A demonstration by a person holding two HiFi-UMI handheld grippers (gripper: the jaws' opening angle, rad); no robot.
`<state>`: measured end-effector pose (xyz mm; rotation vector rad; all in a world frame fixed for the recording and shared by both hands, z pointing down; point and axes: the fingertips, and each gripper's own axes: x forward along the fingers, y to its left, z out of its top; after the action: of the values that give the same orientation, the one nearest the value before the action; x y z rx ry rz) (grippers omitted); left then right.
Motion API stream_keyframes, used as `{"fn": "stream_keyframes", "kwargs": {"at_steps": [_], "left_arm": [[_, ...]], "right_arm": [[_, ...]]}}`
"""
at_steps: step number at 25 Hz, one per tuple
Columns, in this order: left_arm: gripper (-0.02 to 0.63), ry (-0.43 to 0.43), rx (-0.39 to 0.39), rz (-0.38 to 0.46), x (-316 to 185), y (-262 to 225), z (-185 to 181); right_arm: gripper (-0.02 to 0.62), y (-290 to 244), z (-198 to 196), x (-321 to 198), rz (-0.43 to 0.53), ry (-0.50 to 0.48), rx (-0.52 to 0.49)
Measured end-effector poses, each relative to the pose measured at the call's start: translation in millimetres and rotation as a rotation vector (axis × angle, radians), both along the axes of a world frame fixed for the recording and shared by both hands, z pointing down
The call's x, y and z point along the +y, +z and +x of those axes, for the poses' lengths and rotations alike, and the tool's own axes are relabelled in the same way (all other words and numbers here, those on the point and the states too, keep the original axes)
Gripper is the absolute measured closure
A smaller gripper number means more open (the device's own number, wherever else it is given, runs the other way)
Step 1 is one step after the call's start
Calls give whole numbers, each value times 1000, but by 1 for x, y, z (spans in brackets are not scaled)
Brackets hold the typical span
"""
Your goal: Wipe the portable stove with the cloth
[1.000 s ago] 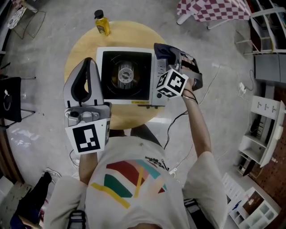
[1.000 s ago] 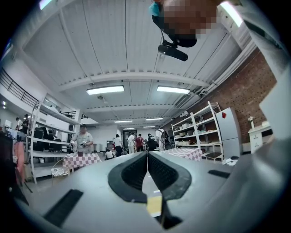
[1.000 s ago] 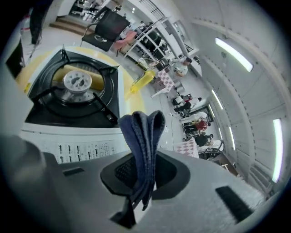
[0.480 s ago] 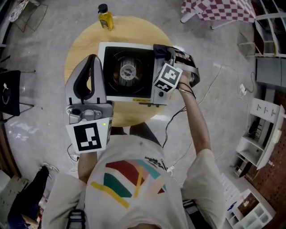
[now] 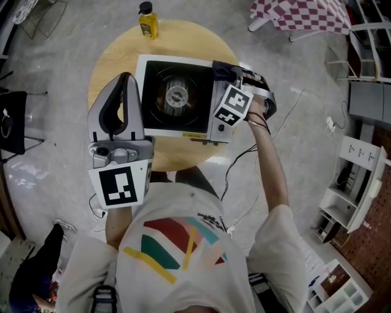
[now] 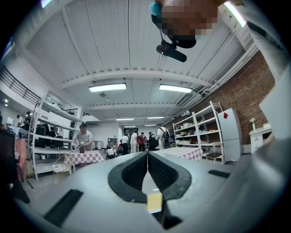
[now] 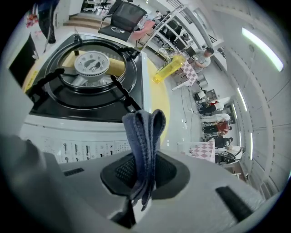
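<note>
The portable stove (image 5: 146, 125), white with a black top and a round burner (image 5: 177, 96), sits on a round wooden table (image 5: 113, 58). My right gripper (image 5: 235, 78) is shut on a dark blue cloth (image 5: 223, 69) at the stove's right rear corner. In the right gripper view the folded cloth (image 7: 145, 132) stands up between the jaws of the right gripper (image 7: 144, 157), with the stove's white panel (image 7: 77, 143) and burner (image 7: 91, 63) just beyond. My left gripper (image 5: 125, 78) is held above the stove's left side. In its own view the left gripper (image 6: 148, 154) is shut on nothing and points out into the room.
A yellow bottle (image 5: 148, 21) stands at the table's far edge, also in the right gripper view as the yellow bottle (image 7: 169, 68). A cable (image 5: 235, 168) trails on the floor to the right. A checkered table (image 5: 293, 12) stands beyond, and shelving (image 5: 357, 177) at the right.
My right gripper with the cloth has shifted slightly inward along the stove's right side. The left gripper has stayed where it was, shut.
</note>
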<state>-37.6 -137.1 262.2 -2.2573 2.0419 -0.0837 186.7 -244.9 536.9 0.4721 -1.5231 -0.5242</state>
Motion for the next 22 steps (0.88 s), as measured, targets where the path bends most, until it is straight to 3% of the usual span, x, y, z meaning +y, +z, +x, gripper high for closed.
{"fn": "stream_keyframes", "kwargs": {"at_steps": [22], "left_arm": [[600, 27, 13, 27, 6, -8, 2]], "right_arm": [[563, 2, 8, 106, -148, -2, -17]]}}
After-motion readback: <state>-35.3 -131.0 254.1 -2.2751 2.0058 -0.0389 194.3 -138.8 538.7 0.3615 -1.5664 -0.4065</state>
